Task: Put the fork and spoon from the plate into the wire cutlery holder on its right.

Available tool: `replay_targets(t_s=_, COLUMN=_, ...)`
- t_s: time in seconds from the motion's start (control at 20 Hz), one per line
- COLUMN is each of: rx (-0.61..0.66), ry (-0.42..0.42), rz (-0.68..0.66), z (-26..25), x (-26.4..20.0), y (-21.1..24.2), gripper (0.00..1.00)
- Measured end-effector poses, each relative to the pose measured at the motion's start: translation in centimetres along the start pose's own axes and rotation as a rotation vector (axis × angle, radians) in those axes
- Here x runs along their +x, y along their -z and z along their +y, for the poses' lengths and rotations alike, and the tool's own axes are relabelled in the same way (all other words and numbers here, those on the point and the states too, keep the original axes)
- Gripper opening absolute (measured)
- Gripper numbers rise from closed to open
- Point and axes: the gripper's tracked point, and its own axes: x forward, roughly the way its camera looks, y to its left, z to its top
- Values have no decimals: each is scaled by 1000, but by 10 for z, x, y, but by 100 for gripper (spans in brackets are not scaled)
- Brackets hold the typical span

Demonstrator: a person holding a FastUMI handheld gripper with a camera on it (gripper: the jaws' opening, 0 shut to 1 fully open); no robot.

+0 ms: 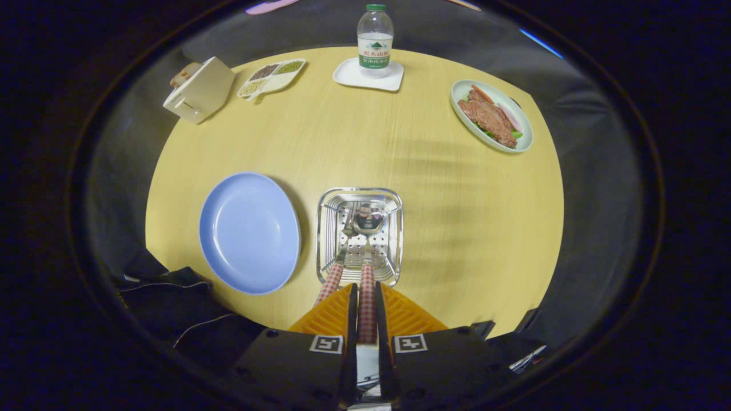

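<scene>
- Gripper view looked down on a round yellow table (400, 154), with the gripper (366, 311) held over the edge nearest the camera.
- Its two orange fingers (325, 317) were closed on the checked handle of the spoon (367, 297), pressing it from both sides.
- The spoon's bowl reached down into the wire cutlery holder (360, 235), just ahead of the fingertips.
- The fork (337, 268), with a matching checked handle, already stood in the holder, leaning toward its left side beside the spoon.
- The blue plate (249, 232) lay just to the left of the holder, with nothing on it.
- Beyond the holder, at the far edge, a water bottle (374, 39) stood upright on a small white tray (351, 77).
- A divided dish of grains (271, 77) and a cream box (200, 90) sat at the far left.
- A green-rimmed plate of meat (491, 116) sat at the far right, well apart from the holder.
</scene>
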Motion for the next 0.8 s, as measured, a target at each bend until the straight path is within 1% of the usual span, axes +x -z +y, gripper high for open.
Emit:
replay_targets(t_s=0.1, rx=14, ry=-3, rz=-24, z=2, x=-1, y=-3, gripper=20)
replay_targets(t_s=0.25, rx=63, ry=1, rz=-99, z=-2, x=-9, y=-11, gripper=41)
replay_targets(t_s=0.4, rx=153, ry=-25, rz=-221, z=-2, x=-25, y=-26, gripper=61)
replay_targets(t_s=0.45, rx=171, ry=-24, rz=-278, z=-3, x=-32, y=-33, gripper=67)
replay_targets(t_s=0.65, rx=185, ry=11, rz=-591, z=-8, x=-79, y=-68, gripper=94)
replay_targets(t_s=0.8, rx=200, ry=25, rz=-802, z=-3, x=-128, y=-87, gripper=94)
